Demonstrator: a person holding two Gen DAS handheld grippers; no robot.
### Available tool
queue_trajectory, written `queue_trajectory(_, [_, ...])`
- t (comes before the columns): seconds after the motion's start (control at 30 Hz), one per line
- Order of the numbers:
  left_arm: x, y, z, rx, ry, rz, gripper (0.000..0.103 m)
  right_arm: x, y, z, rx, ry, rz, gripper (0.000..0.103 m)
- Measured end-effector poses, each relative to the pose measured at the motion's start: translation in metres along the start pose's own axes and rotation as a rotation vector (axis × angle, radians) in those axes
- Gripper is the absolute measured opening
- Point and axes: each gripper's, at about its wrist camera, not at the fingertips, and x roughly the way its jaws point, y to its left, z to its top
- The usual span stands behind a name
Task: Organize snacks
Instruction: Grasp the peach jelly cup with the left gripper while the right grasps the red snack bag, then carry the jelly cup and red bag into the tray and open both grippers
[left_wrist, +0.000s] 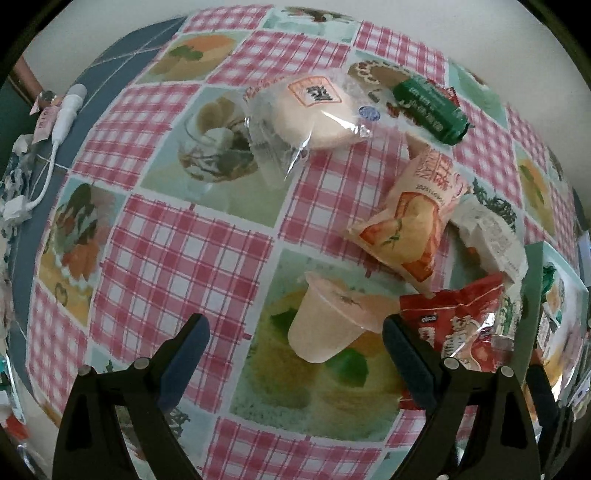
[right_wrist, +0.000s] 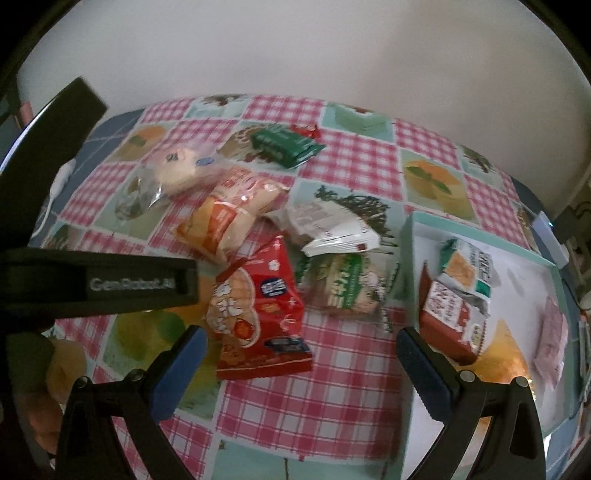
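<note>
Over the checked tablecloth both grippers are held low and tilted downward, the left gripper spread wide around a tipped jelly cup and the right gripper spread, empty, behind a red snack bag.
</note>
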Motion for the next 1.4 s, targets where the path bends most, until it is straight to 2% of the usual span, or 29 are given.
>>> queue_trajectory(0.47, [0.01, 0.015, 0.008, -0.01, 0.006, -0.009, 0.094, 0.024, 0.019, -0.004, -0.042, 0.036, -0.01, 0.103])
queue_trajectory(0.57, [0.007, 0.008, 0.007, -0.003, 0.006, -0.013, 0.082, 0.027, 0.023, -0.003, -0.049, 0.035, -0.017, 0.101])
queue_trajectory(0.63, [0.007, 0.005, 0.006, 0.005, 0.005, -0.008, 0.069, 0.027, 0.025, -0.003, -0.054, 0.031, -0.02, 0.096])
queue_trajectory(0.67, [0.007, 0.004, 0.006, 0.011, 0.001, -0.003, 0.066, 0.028, 0.025, -0.003, -0.055, 0.031, -0.019, 0.089])
queue_trajectory(0.77, [0.004, 0.001, 0.006, 0.02, -0.006, -0.007, 0.047, 0.031, 0.024, -0.003, -0.051, 0.043, -0.01, 0.071])
queue_trajectory(0.83, [0.001, -0.002, 0.006, 0.023, -0.009, -0.004, 0.037, 0.033, 0.022, -0.003, -0.037, 0.055, 0.001, 0.067])
queue_trajectory(1.1, [-0.013, -0.001, 0.006, 0.016, -0.022, -0.015, 0.037, 0.027, 0.011, -0.001, 0.018, 0.039, 0.02, 0.065])
queue_trajectory(1.4, [-0.065, 0.001, 0.007, 0.002, -0.123, -0.006, 0.036, 0.004, 0.004, 0.01, 0.055, -0.004, 0.034, 0.065])
